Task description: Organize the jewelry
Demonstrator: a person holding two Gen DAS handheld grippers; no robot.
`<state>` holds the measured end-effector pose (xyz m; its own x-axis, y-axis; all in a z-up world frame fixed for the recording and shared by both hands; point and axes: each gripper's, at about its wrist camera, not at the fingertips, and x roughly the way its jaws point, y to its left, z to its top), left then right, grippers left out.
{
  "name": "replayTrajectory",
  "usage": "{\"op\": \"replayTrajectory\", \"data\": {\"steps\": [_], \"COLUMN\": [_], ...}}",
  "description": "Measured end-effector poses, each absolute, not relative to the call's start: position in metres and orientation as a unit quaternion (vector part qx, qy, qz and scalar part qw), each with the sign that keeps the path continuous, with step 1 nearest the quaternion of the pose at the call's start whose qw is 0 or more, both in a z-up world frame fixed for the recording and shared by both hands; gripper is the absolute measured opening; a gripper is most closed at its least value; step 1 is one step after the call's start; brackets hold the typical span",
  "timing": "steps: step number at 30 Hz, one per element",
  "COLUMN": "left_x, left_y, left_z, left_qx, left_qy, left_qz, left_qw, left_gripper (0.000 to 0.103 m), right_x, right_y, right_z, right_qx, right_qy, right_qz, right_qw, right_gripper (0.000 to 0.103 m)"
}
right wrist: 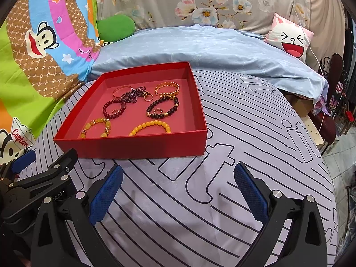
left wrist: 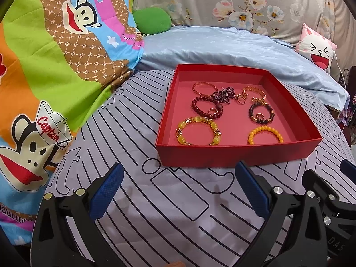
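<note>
A shallow red box (left wrist: pixel 222 154) (right wrist: pixel 133 148) sits on the striped bedsheet. Inside it lie a yellow stone bracelet (left wrist: pixel 198 131) (right wrist: pixel 96 128), an orange bead bracelet (left wrist: pixel 264 134) (right wrist: pixel 150 126), a dark red bead bracelet (left wrist: pixel 205 108) (right wrist: pixel 113 110), a black bead bracelet (left wrist: pixel 261 112) (right wrist: pixel 162 108), two gold bangles (left wrist: pixel 253 93) (right wrist: pixel 167 89), a dark beaded chain (left wrist: pixel 224 94) and small rings (right wrist: pixel 148 96). My left gripper (left wrist: pixel 179 188) hovers open in front of the box, nothing between its blue pads. My right gripper (right wrist: pixel 178 188) is open and bare, right of the box's front.
A cartoon monkey quilt (left wrist: pixel 55 66) is piled at the left. A light blue blanket (left wrist: pixel 233 49) and a floral cover (right wrist: pixel 200 2) lie behind the box. A bunny pillow (right wrist: pixel 289 37) and a green cushion (right wrist: pixel 115 25) rest at the back. The bed drops off at the right.
</note>
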<state>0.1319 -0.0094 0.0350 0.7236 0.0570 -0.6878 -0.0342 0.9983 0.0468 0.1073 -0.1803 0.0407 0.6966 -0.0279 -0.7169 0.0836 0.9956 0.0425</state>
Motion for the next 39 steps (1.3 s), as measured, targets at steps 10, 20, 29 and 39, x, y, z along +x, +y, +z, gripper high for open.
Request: {"op": "replayTrajectory", "data": {"steps": [10,20,29,39], "left_x": [0.1326,0.131,0.1314,0.1309], "left_y": [-0.0103,-0.0105,-0.0091,-0.009], "left_z": [0.0336,0.0337,0.0338,0.0339], "left_qx": [0.015,0.016,0.014,0.014], "left_qy": [0.374,0.371,0.373,0.372], "left_qz": [0.028,0.03,0.03,0.031], "left_qw": [0.927,0.928,0.927,0.927], "left_gripper": [0.096,0.096,0.096,0.096], "right_x": [0.1076,0.1076,0.108,0.108], "right_y": [-0.18,-0.18,-0.1797,-0.1801], "right_z": [0.0402,0.0403,0.0397,0.0399], "right_qx": [0.036,0.037,0.037,0.037], "right_qy": [0.389,0.389,0.39,0.39], "right_qz": [-0.03,-0.03,-0.03,-0.03], "right_qw": [0.92,0.92,0.92,0.92], "right_gripper": [0.096,0.096,0.096,0.096]}}
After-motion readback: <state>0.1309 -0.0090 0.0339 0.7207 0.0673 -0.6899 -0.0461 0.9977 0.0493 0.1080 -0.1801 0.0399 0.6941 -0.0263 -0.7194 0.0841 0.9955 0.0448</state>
